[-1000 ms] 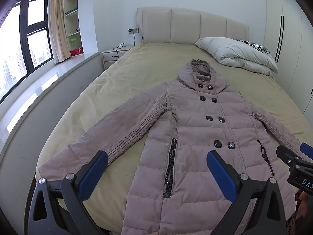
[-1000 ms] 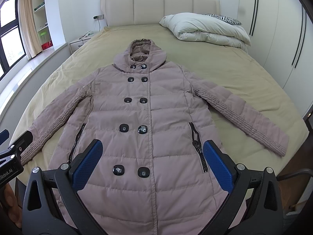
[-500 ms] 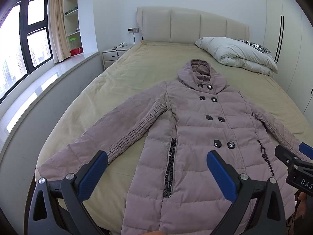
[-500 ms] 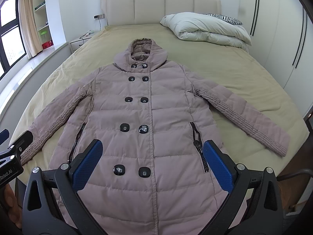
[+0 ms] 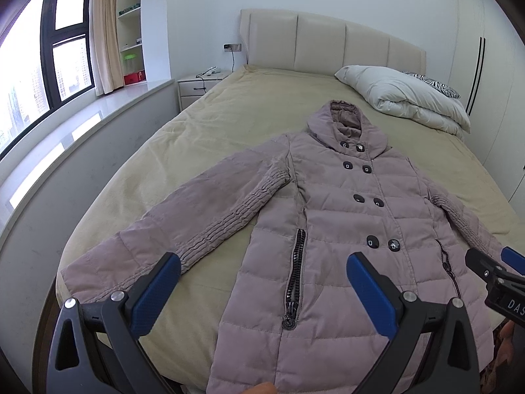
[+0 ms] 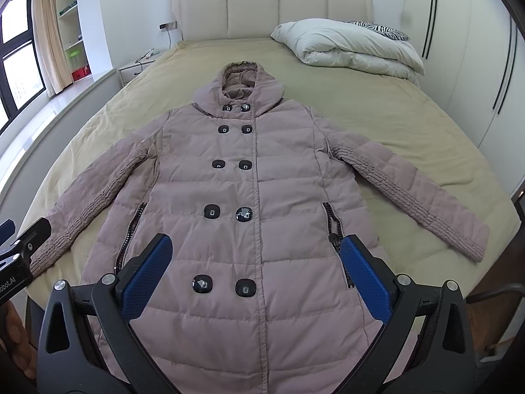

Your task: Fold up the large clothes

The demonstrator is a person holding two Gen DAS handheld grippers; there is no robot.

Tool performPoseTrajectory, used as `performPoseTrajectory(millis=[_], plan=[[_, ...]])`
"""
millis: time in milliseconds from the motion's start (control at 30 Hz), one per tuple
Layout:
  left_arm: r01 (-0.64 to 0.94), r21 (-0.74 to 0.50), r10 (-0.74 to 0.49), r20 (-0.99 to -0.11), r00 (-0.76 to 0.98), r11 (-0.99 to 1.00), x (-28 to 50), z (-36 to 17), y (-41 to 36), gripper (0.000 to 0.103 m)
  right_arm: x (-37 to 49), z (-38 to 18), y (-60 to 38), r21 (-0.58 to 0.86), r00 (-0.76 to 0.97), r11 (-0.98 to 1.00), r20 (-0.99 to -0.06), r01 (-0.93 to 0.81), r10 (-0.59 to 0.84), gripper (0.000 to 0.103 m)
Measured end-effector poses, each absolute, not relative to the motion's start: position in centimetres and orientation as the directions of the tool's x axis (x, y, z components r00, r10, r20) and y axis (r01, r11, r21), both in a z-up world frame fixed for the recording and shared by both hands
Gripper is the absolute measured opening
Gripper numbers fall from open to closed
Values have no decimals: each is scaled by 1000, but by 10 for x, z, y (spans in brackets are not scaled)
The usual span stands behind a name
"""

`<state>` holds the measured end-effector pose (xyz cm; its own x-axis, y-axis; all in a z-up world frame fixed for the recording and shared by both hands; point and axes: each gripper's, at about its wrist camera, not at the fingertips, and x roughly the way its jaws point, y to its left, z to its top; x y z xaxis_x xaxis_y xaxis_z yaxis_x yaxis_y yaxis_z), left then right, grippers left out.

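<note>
Barely anything had shifted over the last second, just both cameras creeping a touch closer to the coat. Left gripper hung over the foot of the bed with its blue pads spread wide and nothing between them, roughly above the coat's zip pocket. Right gripper was the same deal, fingers wide apart and empty, over the lower buttons. Mauve quilted hooded coat lay flat and face up on the tan bedspread, buttoned, both sleeves angled outward, hood pointing at the headboard. Further back a folded white duvet sat near the headboard, with a nightstand beside the bed.
</note>
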<state>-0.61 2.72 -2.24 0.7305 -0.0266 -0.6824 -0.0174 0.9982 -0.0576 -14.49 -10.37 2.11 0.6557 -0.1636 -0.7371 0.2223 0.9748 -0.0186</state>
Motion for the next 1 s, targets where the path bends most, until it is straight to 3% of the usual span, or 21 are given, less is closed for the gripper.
performPoseTrajectory(millis=[167, 367, 467, 700, 1000], plan=[[-128, -405, -211, -692, 691, 905, -12, -57, 110, 103, -139, 10, -103, 69, 651, 982, -757, 179, -65, 103], [-344, -647, -242, -641, 728, 680, -46, -98, 202, 103, -126, -11, -82, 153, 622, 984, -781, 89, 65, 103], [-391, -774, -260, -563, 784, 498, -63, -116, 232, 102, -123, -16, -71, 160, 618, 985, -781, 59, 90, 103], [-443, -828, -243, -535, 809, 344, -54, -150, 246, 86, -123, -23, -75, 180, 599, 981, -794, 71, 102, 103], [-546, -790, -74, -584, 808, 278, -52, -170, 253, 86, -123, -26, -89, 191, 583, 975, -807, 110, 93, 103]])
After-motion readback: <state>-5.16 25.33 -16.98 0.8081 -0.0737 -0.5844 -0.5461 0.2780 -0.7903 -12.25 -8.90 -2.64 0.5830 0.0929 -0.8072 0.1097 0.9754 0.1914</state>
